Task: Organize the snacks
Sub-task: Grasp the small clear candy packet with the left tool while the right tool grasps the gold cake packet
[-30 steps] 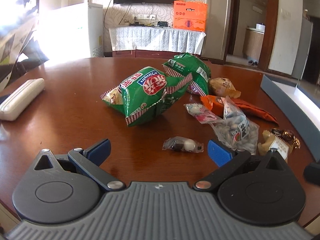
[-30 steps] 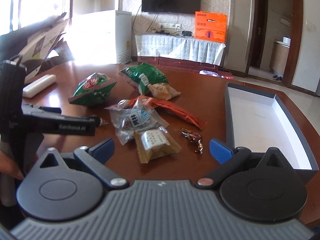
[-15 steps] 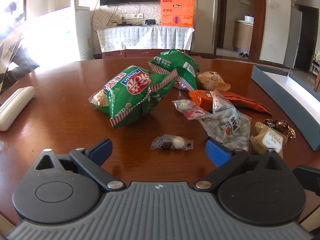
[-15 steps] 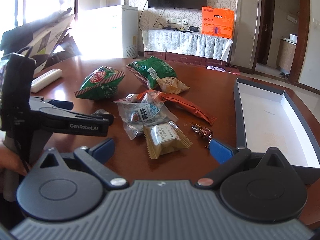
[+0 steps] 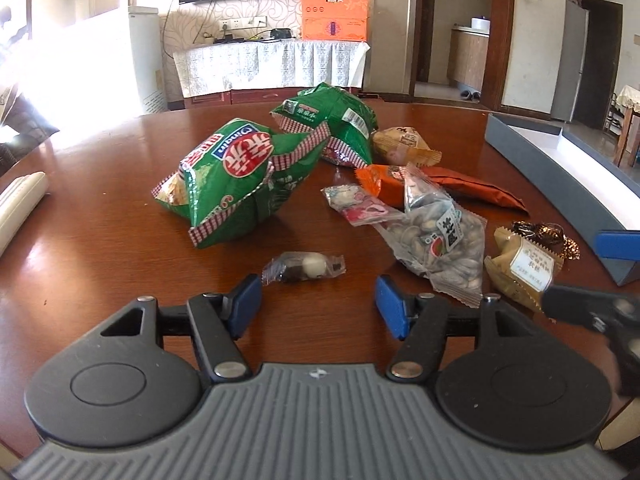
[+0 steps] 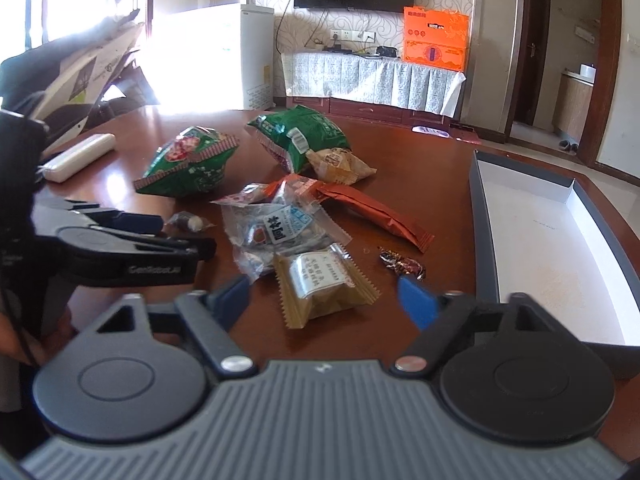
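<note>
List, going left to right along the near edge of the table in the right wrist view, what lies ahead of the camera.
Left gripper with closing jaws → small clear-wrapped candy → clear bag of sunflower seeds → tan wrapped pastry → dark foil-wrapped candy → shallow grey box with white inside.

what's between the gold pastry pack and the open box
In the right wrist view, only a small dark foil candy on bare table lies between gold pastry pack and open box.

Snack pile (image 6: 296, 216) crowds mid-table (bare wood (image 5: 100, 240) left).
</note>
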Motion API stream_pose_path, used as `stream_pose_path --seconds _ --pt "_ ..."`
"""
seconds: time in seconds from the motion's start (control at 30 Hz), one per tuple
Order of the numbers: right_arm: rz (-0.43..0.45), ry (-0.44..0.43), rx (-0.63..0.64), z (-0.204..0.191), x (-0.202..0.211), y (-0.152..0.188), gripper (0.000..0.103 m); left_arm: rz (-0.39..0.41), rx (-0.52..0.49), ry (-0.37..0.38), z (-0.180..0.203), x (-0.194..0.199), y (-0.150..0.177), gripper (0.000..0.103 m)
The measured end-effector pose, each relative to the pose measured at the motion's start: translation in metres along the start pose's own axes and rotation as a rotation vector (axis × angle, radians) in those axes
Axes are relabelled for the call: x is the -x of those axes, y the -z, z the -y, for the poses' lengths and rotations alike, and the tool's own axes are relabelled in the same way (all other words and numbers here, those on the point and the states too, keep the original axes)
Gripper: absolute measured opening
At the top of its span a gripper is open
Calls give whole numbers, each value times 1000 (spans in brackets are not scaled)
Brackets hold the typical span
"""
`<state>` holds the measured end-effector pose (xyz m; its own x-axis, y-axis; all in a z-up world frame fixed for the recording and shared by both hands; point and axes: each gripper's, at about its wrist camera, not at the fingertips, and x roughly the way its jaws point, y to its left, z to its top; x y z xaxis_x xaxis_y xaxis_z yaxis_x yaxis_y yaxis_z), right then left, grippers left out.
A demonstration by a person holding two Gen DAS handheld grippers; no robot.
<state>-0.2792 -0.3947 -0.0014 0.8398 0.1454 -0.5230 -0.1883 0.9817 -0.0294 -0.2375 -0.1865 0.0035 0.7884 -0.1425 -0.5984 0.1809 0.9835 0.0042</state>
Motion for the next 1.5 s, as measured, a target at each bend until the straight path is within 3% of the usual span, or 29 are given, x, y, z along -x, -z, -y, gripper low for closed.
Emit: stream_pose_path --seconds 0.33,0.4,0.47,0.57,0.63,0.7,0.87,0.97,1.03,1.07,1.3,1.4,1.5 --pt "-69 -8 42 0 -37 -6 73 3 -14 17 3 -12 -3 77" --pt "-92 -14 46 -2 -41 -5 64 4 -15 22 3 -13 -3 76" --pt "-91 -18 46 -2 -40 -5 63 5 -16 32 3 -14 -3 75" --pt "-93 -23 39 -1 -37 -4 62 10 -17 52 3 -13 -3 62" --pt "-91 -24 38 0 -35 -4 60 14 -10 70 3 -13 -4 43" --pt "-89 -24 39 0 -34 -4 59 15 -5 86 2 -13 -4 33" --pt "-93 -26 39 1 -32 -3 57 14 26 116 -2 -12 -5 26" --pt "-92 -25 40 0 -32 -3 57 23 41 109 -5 -13 -4 38" --pt "-91 -22 39 0 -33 -3 58 19 51 97 -5 -14 -4 86" --pt "-92 -24 38 0 -33 -4 58 11 55 74 -5 -15 -4 93" --pt "-95 -14 25 4 -34 -4 59 9 40 92 -6 -26 -11 92" --pt "-96 -13 30 3 -35 -4 59 -3 28 142 -5 -31 -18 83" --pt "-97 -7 30 3 -36 -4 59 -5 -11 146 -3 -35 -23 83"
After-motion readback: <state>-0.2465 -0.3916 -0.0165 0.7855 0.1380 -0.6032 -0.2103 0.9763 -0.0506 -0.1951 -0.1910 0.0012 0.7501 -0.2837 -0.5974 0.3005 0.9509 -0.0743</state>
